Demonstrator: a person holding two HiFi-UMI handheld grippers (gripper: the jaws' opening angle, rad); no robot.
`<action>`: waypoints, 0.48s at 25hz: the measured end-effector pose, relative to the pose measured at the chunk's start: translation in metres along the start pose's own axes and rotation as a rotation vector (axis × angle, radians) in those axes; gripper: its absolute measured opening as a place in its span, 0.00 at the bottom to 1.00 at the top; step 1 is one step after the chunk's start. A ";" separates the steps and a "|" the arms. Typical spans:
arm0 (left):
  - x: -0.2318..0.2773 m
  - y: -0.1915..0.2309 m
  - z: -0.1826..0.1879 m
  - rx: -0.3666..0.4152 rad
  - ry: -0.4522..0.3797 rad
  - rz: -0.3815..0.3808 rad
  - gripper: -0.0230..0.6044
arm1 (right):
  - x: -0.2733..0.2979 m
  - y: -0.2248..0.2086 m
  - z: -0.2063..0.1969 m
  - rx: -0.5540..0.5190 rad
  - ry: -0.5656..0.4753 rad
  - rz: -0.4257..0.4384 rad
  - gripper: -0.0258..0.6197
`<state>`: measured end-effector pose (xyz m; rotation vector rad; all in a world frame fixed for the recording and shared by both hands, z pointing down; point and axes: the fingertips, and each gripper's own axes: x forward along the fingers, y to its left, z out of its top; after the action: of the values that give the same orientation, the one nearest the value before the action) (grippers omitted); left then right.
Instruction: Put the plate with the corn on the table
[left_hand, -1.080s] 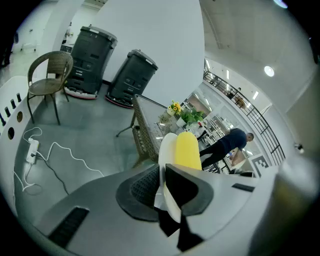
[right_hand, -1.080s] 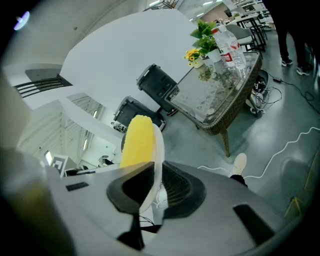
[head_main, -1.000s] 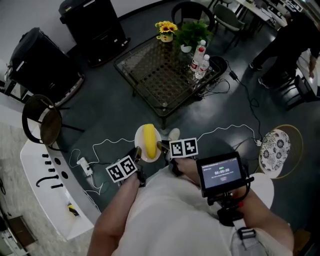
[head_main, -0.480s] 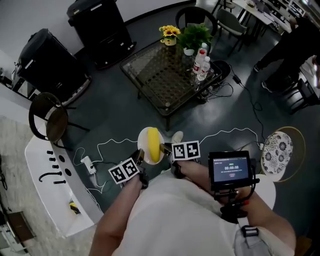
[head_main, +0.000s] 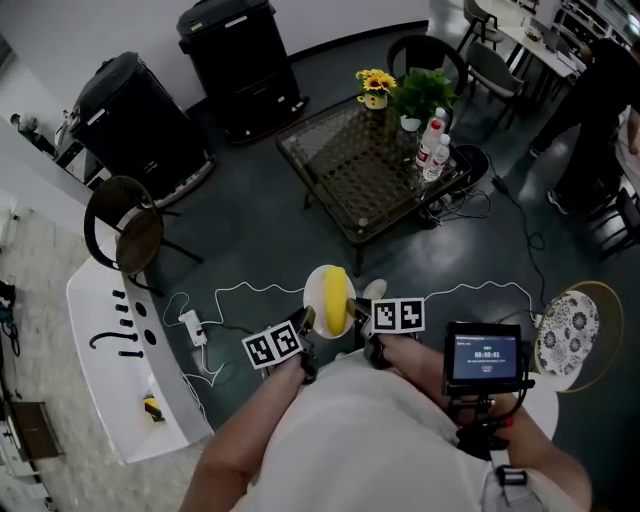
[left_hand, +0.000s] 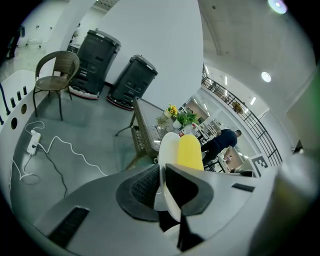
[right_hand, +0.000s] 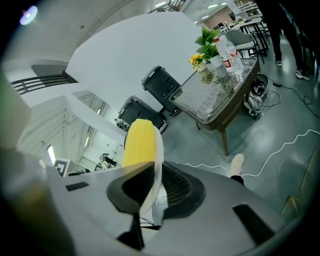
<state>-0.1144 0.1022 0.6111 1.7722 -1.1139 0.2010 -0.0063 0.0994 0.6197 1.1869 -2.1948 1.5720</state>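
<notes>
A white plate (head_main: 317, 299) with a yellow corn cob (head_main: 335, 299) on it is held in the air between both grippers, above the dark floor. My left gripper (head_main: 304, 323) is shut on the plate's left rim, my right gripper (head_main: 362, 314) on its right rim. In the left gripper view the plate (left_hand: 167, 150) and corn (left_hand: 189, 153) rise edge-on out of the jaws. The right gripper view shows the same plate (right_hand: 157, 155) and corn (right_hand: 139, 142). The glass-topped wicker table (head_main: 365, 170) stands ahead, about a step away.
On the table's far corner stand a yellow flower pot (head_main: 375, 86), a green plant (head_main: 420, 95) and water bottles (head_main: 433, 150). Two black cases (head_main: 135, 120) and a wicker chair (head_main: 125, 225) stand left. White cables (head_main: 240, 295) lie on the floor. A person (head_main: 590, 90) stands at right.
The view has shifted: the table, cases and chair now sit lower and further right in the head view. The plate with corn stays clamped between both grippers, a little nearer the table.
</notes>
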 end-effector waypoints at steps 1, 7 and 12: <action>0.000 0.001 -0.002 -0.009 0.001 -0.001 0.11 | 0.000 0.000 -0.001 -0.004 0.003 -0.001 0.12; -0.003 0.006 -0.010 -0.045 -0.005 0.005 0.11 | 0.002 0.000 -0.007 -0.012 0.027 -0.003 0.12; -0.014 0.013 -0.013 -0.059 -0.015 0.027 0.11 | 0.007 0.006 -0.015 -0.013 0.050 0.012 0.12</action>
<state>-0.1274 0.1201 0.6176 1.7104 -1.1437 0.1695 -0.0195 0.1096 0.6260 1.1199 -2.1813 1.5724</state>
